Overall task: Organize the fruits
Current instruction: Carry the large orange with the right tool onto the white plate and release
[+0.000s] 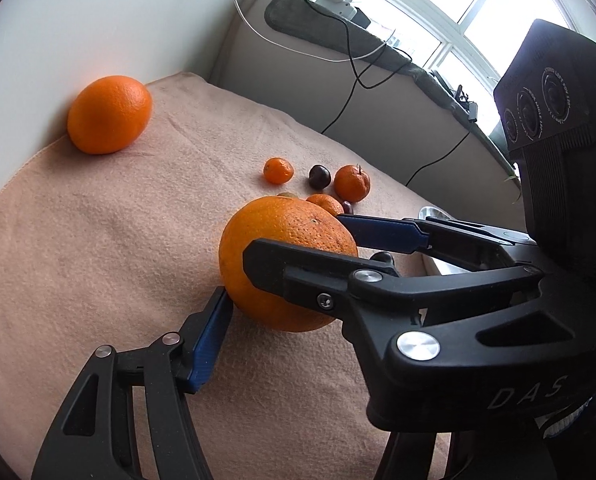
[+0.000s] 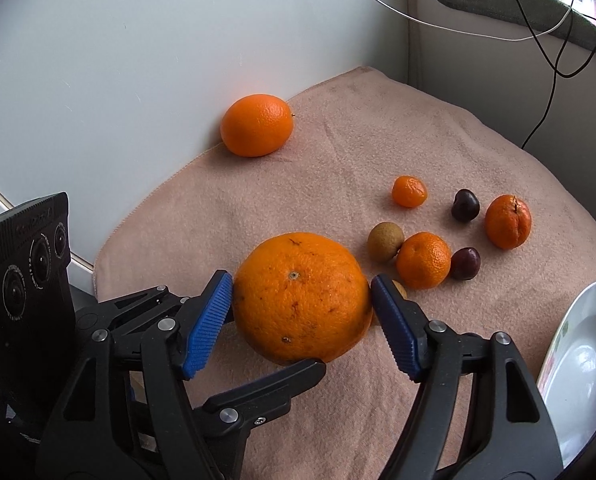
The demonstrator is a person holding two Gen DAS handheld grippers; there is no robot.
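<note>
A large orange [image 2: 301, 296] sits low over the pink towel [image 2: 337, 152]. My right gripper [image 2: 301, 300] has both blue pads [image 2: 210, 324] pressed on its sides. In the left wrist view the same orange [image 1: 274, 248] touches my left gripper's one visible blue pad [image 1: 212, 336]; its other finger is out of view, and the right gripper's fingers [image 1: 381, 232] cross in front. A second large orange [image 2: 257, 125] lies by the wall. Three small mandarins [image 2: 423, 260], two dark cherries [image 2: 465, 205] and a brown longan [image 2: 385, 241] lie to the right.
A white floral plate [image 2: 577, 380] sits at the right edge of the towel. A white wall [image 2: 138, 60] stands behind the towel. Cables [image 2: 549, 52] hang by the window ledge at the back right.
</note>
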